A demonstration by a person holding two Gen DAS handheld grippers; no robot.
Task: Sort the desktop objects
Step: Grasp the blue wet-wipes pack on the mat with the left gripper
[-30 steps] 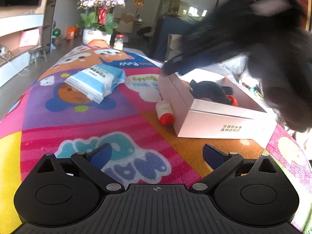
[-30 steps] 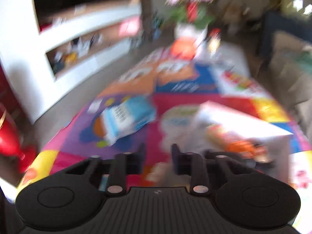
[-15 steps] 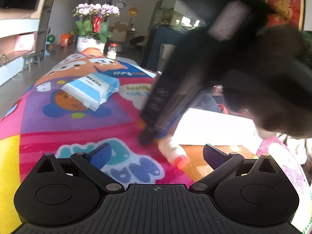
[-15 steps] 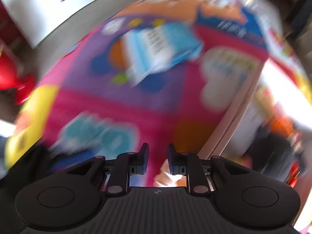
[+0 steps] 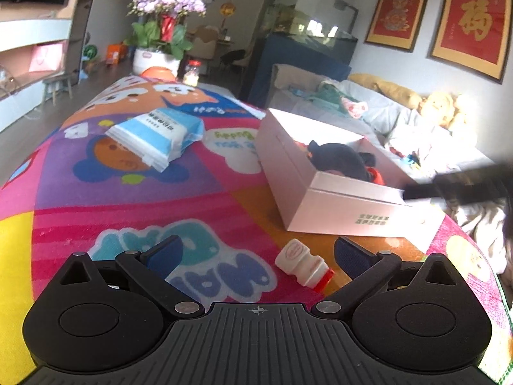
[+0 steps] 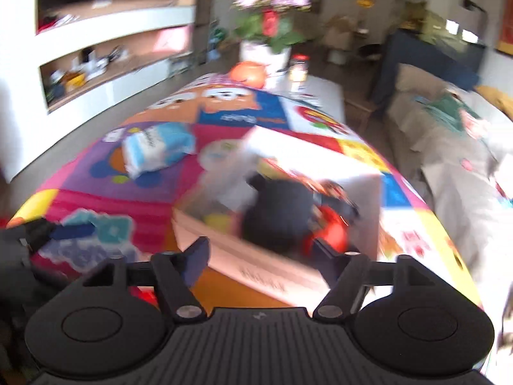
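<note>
Since 0.5 s ago the right tool [image 6: 259,256] has pulled out of the left view's centre, and the small bottle [image 5: 303,266] now lies on its side nearer the left tool [image 5: 256,256] than the spot by the box wall where it sat 1.0 s ago.

Counter [image 5: 134,199]: covered by a bright cartoon mat.

White box [image 5: 336,205]: open-topped, on the right side of the counter, already holding a dark plush toy [image 5: 336,160] and something red-orange beside it; right view is too blurred to name the rest.

Blue-and-white tissue pack [image 5: 157,138]: flat on the mat, well apart from the box, far side.

Small bottle: white body, red cap, on the mat just in front of the box's near wall, between the left tool's fingers in view but not touched.

Left tool: wide open, empty, low over the counter.

Right tool: also spread wide, holding nothing, hovering near the box's front edge.

Step, my read: 2 items left outside the box, bottle is the one in hand.

Next move: push the left tool forward so the fingers straddle the bottle body across its short axis, close, lift, clear the box wall. It is round and lying down, so it may roll on contact.
</note>
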